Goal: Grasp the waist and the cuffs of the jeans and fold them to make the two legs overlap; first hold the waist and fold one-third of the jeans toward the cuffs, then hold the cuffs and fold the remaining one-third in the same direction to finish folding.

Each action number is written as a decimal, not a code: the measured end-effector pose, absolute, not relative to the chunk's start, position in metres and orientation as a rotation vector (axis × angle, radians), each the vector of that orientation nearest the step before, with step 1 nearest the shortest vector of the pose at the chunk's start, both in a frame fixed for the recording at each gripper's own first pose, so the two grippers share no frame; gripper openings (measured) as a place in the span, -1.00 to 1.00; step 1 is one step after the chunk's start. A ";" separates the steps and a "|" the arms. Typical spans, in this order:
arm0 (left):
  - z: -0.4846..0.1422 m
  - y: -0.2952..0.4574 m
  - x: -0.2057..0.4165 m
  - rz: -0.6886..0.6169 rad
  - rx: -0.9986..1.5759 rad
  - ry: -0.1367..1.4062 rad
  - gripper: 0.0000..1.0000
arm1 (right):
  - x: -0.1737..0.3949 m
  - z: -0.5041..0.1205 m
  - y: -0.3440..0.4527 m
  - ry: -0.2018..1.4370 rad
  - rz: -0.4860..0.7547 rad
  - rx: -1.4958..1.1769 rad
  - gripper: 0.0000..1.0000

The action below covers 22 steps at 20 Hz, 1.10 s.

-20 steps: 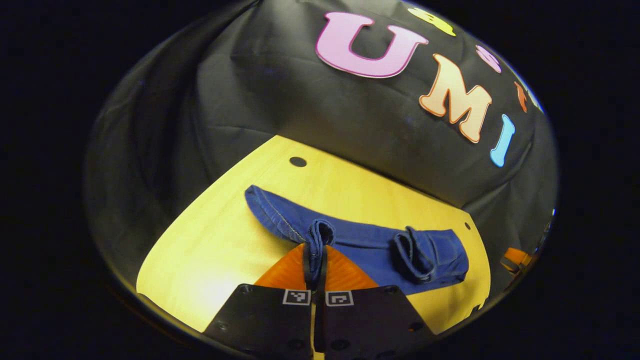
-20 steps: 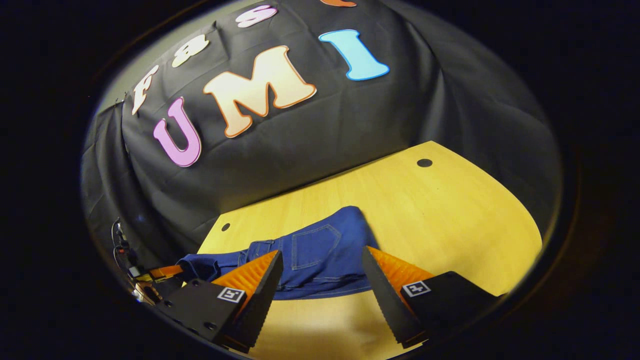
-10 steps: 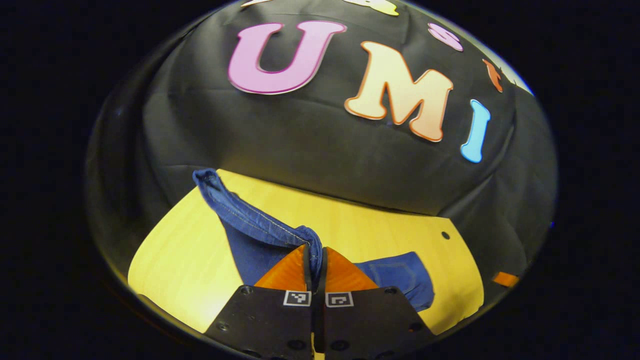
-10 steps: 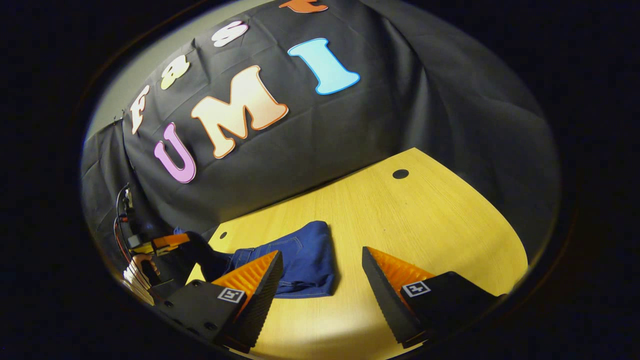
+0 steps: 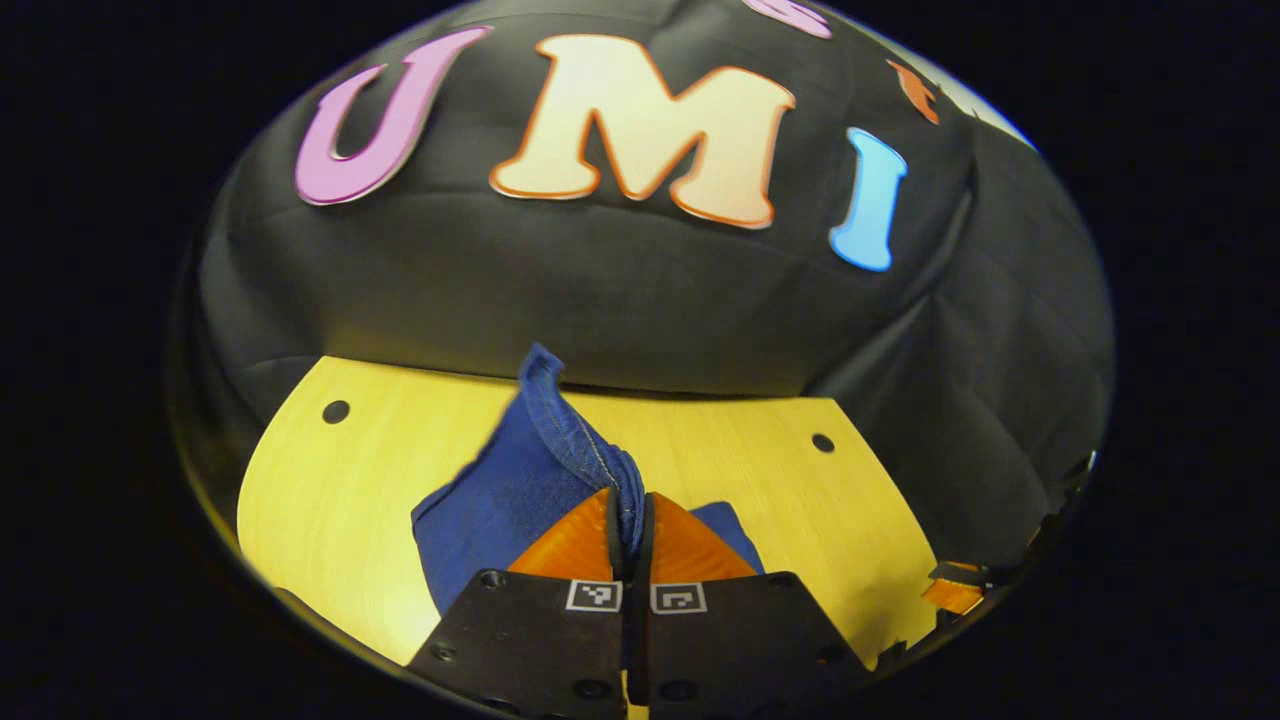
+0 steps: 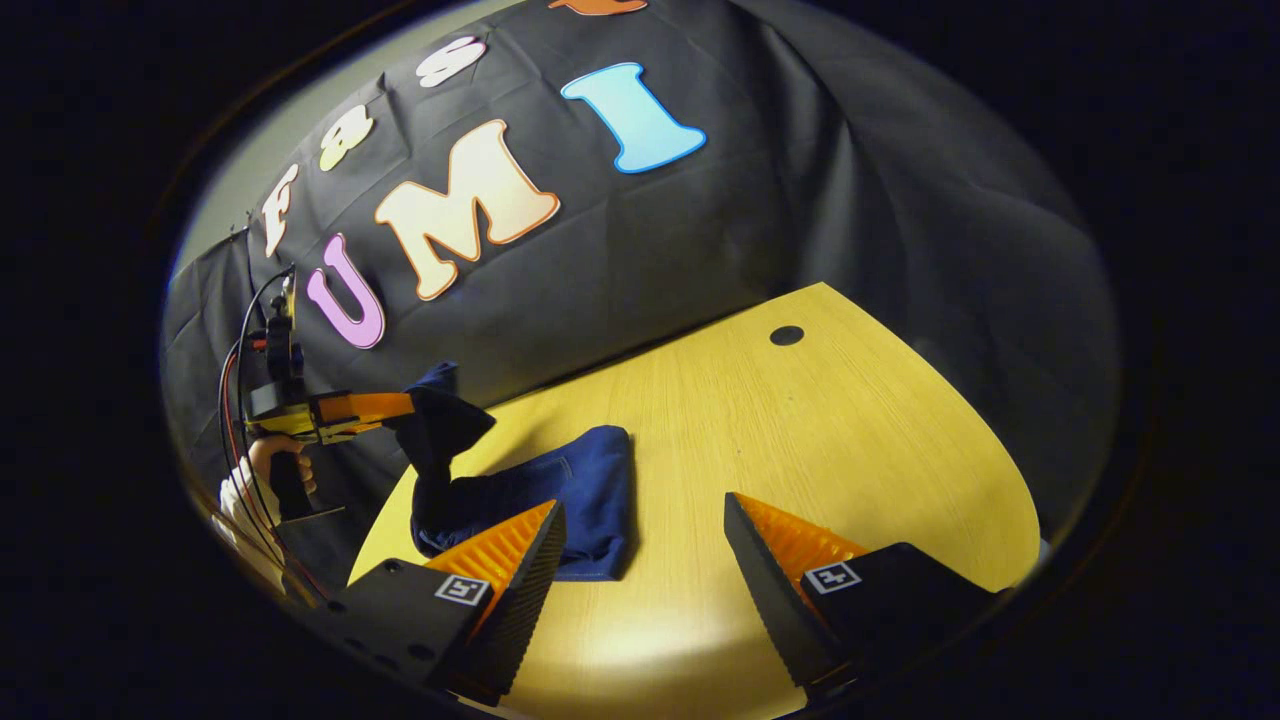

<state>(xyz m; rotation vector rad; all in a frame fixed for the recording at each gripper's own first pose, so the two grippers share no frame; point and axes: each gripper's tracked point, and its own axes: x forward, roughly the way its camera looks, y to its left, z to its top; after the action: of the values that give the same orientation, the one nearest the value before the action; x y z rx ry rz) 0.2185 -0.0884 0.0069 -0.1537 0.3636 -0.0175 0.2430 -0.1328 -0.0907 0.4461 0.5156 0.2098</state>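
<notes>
Denim is pinched between the pressed-together fingers of the left gripper (image 5: 628, 520), which holds the cuff end of the jeans (image 5: 520, 480) raised above the counter (image 5: 380, 470); the hemmed edge stands up from the fingers toward the far wall. In the right gripper view the same gripper (image 6: 385, 407) shows at the far left, held by a hand (image 6: 262, 462), with cloth hanging from it down to the bundle of jeans (image 6: 560, 490) lying at the left part of the counter (image 6: 820, 420). The right gripper (image 6: 645, 545) has its fingers spread wide and holds nothing; it hovers near the counter's front, right of the bundle. Compared with 1 second ago, the cuff end has gone from lying low, just off the counter, to hanging well clear of it, and the left gripper has swung so that the rest of the garment now sits under and behind its fingers. The right gripper, which had the waist section between its open fingers 1 second ago, has drawn back to the right. Judgement: the waist third appears already folded, and the cuff third is now being carried over it. Remaining work appears to be laying the cuff end flat on the bundle and releasing. Risk: the hanging cloth may drag the lower layers out of line.
</notes>
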 end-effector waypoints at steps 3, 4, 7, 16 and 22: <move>-0.035 -0.121 0.208 -0.052 -0.055 0.459 -1.00 | 0.243 -0.102 -0.147 0.529 0.193 0.434 0.96; -0.050 -0.131 0.202 -0.061 -0.029 0.490 -1.00 | 0.243 -0.107 -0.150 0.537 0.191 0.427 0.96; -0.088 -0.148 0.183 -0.075 0.040 0.553 -1.00 | 0.241 -0.117 -0.155 0.566 0.199 0.417 0.97; -0.181 -0.147 0.169 0.010 0.187 0.622 -0.99 | 0.234 -0.119 -0.130 0.579 0.261 0.379 0.96; -0.177 -0.180 0.158 -0.116 -0.081 0.569 -0.27 | 0.222 -0.099 -0.112 0.542 0.246 0.361 0.96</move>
<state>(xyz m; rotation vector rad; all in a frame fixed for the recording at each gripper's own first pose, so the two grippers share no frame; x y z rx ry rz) 0.1576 -0.1805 -0.1771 -0.0812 0.5692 -0.1164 0.2215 -0.1119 -0.0988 0.3614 0.5422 0.2461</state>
